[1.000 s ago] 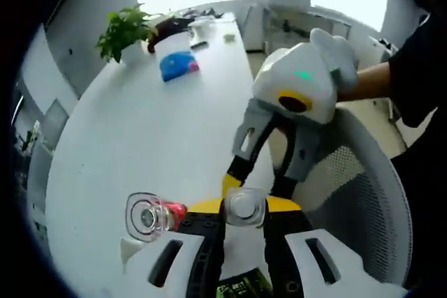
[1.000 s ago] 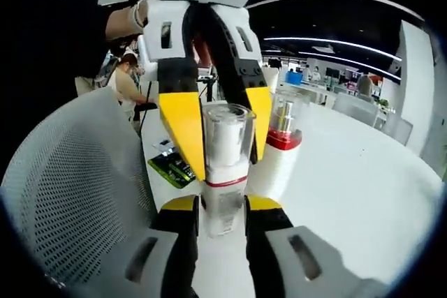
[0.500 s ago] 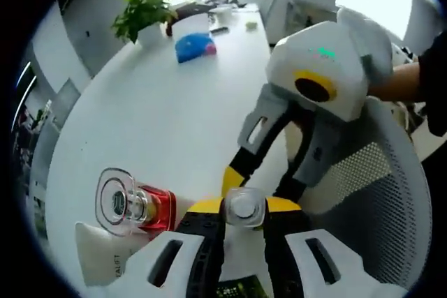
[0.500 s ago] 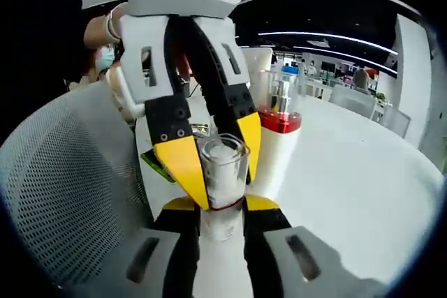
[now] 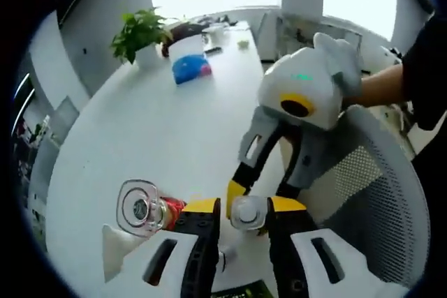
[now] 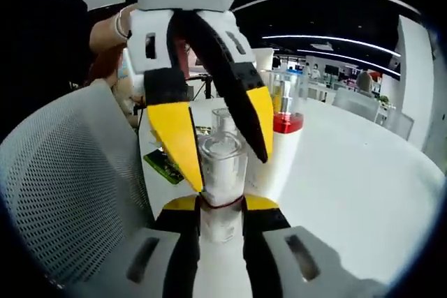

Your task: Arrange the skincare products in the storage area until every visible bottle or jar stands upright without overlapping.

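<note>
Left gripper view: the left claw (image 5: 241,225) stands open, its yellow tips on either side of the clear-capped bottle (image 5: 248,212) with a gap at each side. The right claw (image 5: 260,200) reaches down from above and grips that bottle over the white desk (image 5: 160,123). A red-collared bottle (image 5: 143,207) stands just left. A plant (image 5: 140,29) sits far back; a mesh chair (image 5: 377,193) is at right.

Right gripper view: the right claw (image 6: 221,211) is clamped on the bottle (image 6: 222,179), which stands upright. The left claw (image 6: 220,141) straddles its cap. The red-collared bottle (image 6: 283,113) stands behind.

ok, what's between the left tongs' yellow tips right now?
The clear-capped bottle, standing upright; the right tongs grip it lower down. Clearest in the right gripper view.
</note>
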`<state>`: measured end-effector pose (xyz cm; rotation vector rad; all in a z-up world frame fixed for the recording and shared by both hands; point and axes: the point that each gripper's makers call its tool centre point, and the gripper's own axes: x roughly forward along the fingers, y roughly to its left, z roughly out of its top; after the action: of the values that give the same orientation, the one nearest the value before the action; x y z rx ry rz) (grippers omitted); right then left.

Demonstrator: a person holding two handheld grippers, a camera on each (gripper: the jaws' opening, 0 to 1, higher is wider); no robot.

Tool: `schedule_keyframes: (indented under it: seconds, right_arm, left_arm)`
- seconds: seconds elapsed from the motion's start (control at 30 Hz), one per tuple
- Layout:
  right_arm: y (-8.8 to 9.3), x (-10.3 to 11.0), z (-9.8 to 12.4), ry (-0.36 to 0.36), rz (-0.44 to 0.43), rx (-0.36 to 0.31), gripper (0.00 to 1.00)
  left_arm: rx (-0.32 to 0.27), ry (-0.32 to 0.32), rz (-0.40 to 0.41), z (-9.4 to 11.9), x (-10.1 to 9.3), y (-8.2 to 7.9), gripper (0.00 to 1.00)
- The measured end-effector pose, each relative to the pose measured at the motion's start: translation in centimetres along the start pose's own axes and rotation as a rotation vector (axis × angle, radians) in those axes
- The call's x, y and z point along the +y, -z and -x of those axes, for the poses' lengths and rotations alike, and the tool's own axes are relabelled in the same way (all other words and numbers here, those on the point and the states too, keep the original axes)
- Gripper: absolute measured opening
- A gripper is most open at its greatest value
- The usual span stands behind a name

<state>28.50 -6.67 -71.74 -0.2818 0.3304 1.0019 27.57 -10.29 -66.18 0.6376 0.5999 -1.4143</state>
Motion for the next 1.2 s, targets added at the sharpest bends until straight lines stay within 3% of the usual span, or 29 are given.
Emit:
schedule_keyframes:
  seconds: [0.13, 0.2, 0.27, 0.33, 0.4, 0.5, 0.53, 0.7, 0.97, 1.2]
  right_arm:
    - [-0.1, 0.1, -0.1, -0.002, 0.025, 0.005, 0.23]
    - [-0.1, 0.1, -0.2, -0.009, 0.022, 0.008, 0.23]
    - [-0.1, 0.0, -0.4, -0.008, 0.036, 0.011, 0.23]
    - [-0.1, -0.1, -0.5, -0.008, 0.040, 0.015, 0.23]
    - [-0.1, -0.2, -0.6, -0.014, 0.037, 0.017, 0.23]
    - [0.0, -0.2, -0.8, -0.018, 0.036, 0.026, 0.24]
    - [0.6, -0.3, -0.8, -0.014, 0.037, 0.061, 0.25]
    - [1.1, -0.1, -0.9, -0.015, 0.043, 0.088, 0.32]
    - [3.0, -0.1, -0.7, -0.001, -0.007, 0.187, 0.23]
    - [3.0, -0.7, -1.1, 0.009, -0.042, 0.182, 0.21]
  left_arm:
    - [-0.064, -0.022, 0.035, 3.0, 0.6, -0.3, 0.22]
    - [-0.105, 0.014, 0.033, 4.1, -0.4, -0.4, 0.20]
    - [-0.126, 0.031, 0.109, 5.5, -1.1, 0.0, 0.21]
    - [-0.144, 0.018, 0.112, 6.6, -0.9, 0.3, 0.22]
    - [-0.151, -0.036, 0.136, 7.6, -0.1, 1.1, 0.21]
    - [-0.134, -0.058, 0.176, 7.9, 0.0, 2.7, 0.19]
    - [-0.126, -0.065, 0.186, 7.9, 0.1, 3.3, 0.19]
    - [-0.109, -0.082, 0.222, 7.5, 0.3, 4.9, 0.19]
    - [-0.048, -0.068, 0.265, 5.9, -0.4, 7.6, 0.16]
    - [-0.037, -0.074, 0.281, 5.0, -0.1, 8.8, 0.14]
